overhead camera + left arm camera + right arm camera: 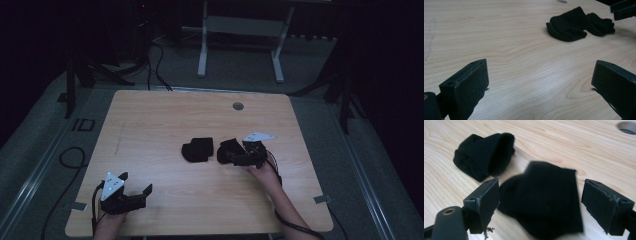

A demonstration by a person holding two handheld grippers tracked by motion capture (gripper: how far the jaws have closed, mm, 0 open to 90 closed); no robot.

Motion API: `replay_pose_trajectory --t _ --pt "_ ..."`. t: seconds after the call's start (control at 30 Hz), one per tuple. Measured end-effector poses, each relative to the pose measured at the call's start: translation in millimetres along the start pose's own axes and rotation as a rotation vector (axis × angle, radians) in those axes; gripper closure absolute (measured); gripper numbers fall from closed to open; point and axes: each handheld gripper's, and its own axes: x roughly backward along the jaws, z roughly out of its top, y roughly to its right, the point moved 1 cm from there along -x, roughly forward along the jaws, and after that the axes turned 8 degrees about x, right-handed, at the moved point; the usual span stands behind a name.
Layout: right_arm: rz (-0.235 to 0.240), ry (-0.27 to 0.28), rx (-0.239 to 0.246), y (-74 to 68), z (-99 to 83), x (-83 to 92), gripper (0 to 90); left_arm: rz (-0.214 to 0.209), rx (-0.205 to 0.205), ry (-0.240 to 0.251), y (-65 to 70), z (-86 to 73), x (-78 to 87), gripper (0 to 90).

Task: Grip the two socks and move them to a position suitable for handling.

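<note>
Wooden table [150,125], dim room. Two black socks near the centre: a folded sock [196,149] to the left and a flat sock [229,150] just beside it on the right, a small gap between them. Right gripper [240,154] sits at the flat sock; in the right gripper view its jaws stand wide apart, one on either side of the flat sock [544,197], not closed on it. Folded sock [484,155] lies beyond. Left gripper [135,192] at the near left edge, well apart from the socks, jaws wide open over bare wood, holding nothing.
</note>
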Motion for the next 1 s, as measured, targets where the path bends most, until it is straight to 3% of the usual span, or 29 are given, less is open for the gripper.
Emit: replay_pose_trajectory --t 0.17,0.27,0.43,0.47,0.5,0.57,0.6,0.63,0.77,0.83,0.9,1.0 --pt "0.0 -0.03 0.009 -1.3 1.2 -22.3 14.2 0.0 0.005 0.022 -1.8 -0.2 2.1 1.4" --pt "0.009 -0.049 0.01 -3.0 -1.6 -27.8 14.1 -0.002 0.008 0.022 -1.9 -0.1 2.0 1.4" --pt "-0.023 -0.088 0.048 -8.0 -4.5 -34.5 16.3 -0.005 0.019 0.022 -2.2 -0.1 1.8 1.4" --pt "-0.043 -0.1 0.07 -10.3 -4.6 -34.7 21.9 -0.008 0.014 0.026 -1.7 0.1 2.9 1.4" --pt "-0.085 -0.113 0.121 -14.1 -5.4 -34.1 27.9 -0.008 0.015 0.026 -1.6 0.1 3.1 1.4" --pt "-0.085 -0.098 0.098 -15.1 -7.1 -33.6 36.2 -0.017 0.024 0.016 -1.9 -0.4 2.2 1.4" --pt "-0.085 -0.098 0.098 -15.1 -7.1 -33.6 36.2 -0.017 0.024 0.016 -1.9 -0.4 2.2 1.4" --pt "-0.115 -0.094 0.085 -16.5 -7.3 -32.8 48.8 -0.021 0.024 -0.002 -1.6 -1.4 0.9 1.4" --pt "-0.172 -0.101 0.105 -24.3 -5.6 -33.2 71.1 -0.029 0.017 -0.013 0.6 -2.1 -0.8 1.4" --pt "-0.183 -0.107 0.107 -24.9 -4.9 -33.1 73.6 -0.029 0.015 -0.018 0.9 -2.1 -1.1 1.4" --pt "-0.149 -0.106 0.039 -19.8 0.4 -27.9 76.4 -0.036 0.016 -0.036 1.3 -2.3 -1.8 1.4" --pt "-0.126 -0.074 0.038 -22.2 8.0 -12.6 76.7 -0.041 0.006 -0.051 2.5 -2.9 -3.7 1.4"
